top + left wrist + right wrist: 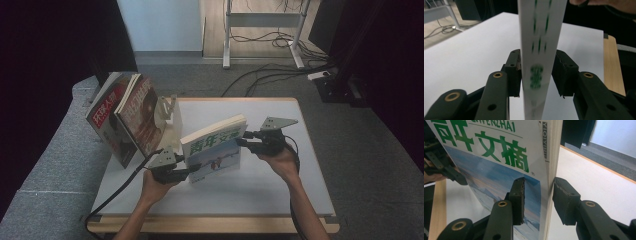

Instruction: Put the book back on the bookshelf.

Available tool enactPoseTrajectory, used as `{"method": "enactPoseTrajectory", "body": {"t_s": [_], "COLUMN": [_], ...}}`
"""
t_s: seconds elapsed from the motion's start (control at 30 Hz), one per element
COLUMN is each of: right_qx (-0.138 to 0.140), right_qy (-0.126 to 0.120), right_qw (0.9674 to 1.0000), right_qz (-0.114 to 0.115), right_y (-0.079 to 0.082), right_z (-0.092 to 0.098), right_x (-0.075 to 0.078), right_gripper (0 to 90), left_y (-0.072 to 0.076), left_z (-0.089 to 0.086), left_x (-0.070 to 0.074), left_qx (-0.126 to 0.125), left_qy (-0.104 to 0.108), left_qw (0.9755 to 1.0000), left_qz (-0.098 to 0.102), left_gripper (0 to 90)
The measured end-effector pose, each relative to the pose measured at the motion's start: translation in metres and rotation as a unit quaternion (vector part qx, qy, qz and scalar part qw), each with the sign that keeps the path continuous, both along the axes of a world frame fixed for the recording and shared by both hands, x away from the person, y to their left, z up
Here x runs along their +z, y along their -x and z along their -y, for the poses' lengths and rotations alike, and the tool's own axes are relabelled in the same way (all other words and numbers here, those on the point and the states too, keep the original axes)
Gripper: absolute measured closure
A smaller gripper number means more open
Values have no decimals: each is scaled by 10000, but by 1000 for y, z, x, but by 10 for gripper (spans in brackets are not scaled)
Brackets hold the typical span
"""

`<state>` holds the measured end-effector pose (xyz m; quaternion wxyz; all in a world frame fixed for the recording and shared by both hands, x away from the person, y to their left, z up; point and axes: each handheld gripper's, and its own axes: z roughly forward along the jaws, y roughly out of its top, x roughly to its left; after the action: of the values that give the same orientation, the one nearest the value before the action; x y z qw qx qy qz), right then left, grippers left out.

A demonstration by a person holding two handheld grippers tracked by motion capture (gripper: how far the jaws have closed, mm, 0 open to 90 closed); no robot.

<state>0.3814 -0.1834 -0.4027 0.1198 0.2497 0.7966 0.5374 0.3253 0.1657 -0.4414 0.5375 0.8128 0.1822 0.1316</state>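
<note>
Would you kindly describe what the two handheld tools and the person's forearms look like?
Both are black two-jaw tools: the left tool and the right tool each carry a grey three-cornered plate on top and trail a black cable. The gripper views show brass-coloured pivot rings on black links and worn dark pads. The forearms are bare, no sleeves.

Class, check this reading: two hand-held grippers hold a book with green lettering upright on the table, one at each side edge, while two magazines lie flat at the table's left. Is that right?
Not quite. The high view shows the two magazines standing upright and leaning at the left of the table, not lying flat. The rest holds: the book stands between the left hand-held gripper and the right hand-held gripper.
</note>
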Motion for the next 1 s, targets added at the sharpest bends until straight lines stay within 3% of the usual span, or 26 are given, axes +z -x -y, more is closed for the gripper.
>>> {"method": "enactPoseTrajectory", "body": {"t_s": [0.23, 0.5, 0.67, 0.77, 0.87, 1.0], "right_qx": [0, 2, -9, -17, -15, -38], "right_qy": [-8, -17, -8, -11, 15, 105], "right_qw": [10000, 10000, 10000, 10000, 10000, 9999], "right_qz": [3, 6, 11, 13, 17, 18], "right_y": [0, 0, 0, -1, -1, 0], "right_z": [0, 0, -1, -1, -1, 0], "right_x": [0, 0, 0, 0, 0, -2], "right_gripper": [600, 600, 600, 599, 600, 587], "left_y": [-5, -8, -9, -10, -9, -10], "left_z": [3, 4, 5, 10, 12, 12], "left_x": [21, 47, 62, 67, 69, 70], "left_qx": [-56, -1, 96, 190, 220, 252], "left_qy": [196, 403, 433, 319, 273, 280], "left_qw": [9998, 9991, 9989, 9991, 9991, 9991], "left_qz": [-31, 133, 165, 218, 237, 178], "left_gripper": [592, 593, 601, 631, 710, 730]}}
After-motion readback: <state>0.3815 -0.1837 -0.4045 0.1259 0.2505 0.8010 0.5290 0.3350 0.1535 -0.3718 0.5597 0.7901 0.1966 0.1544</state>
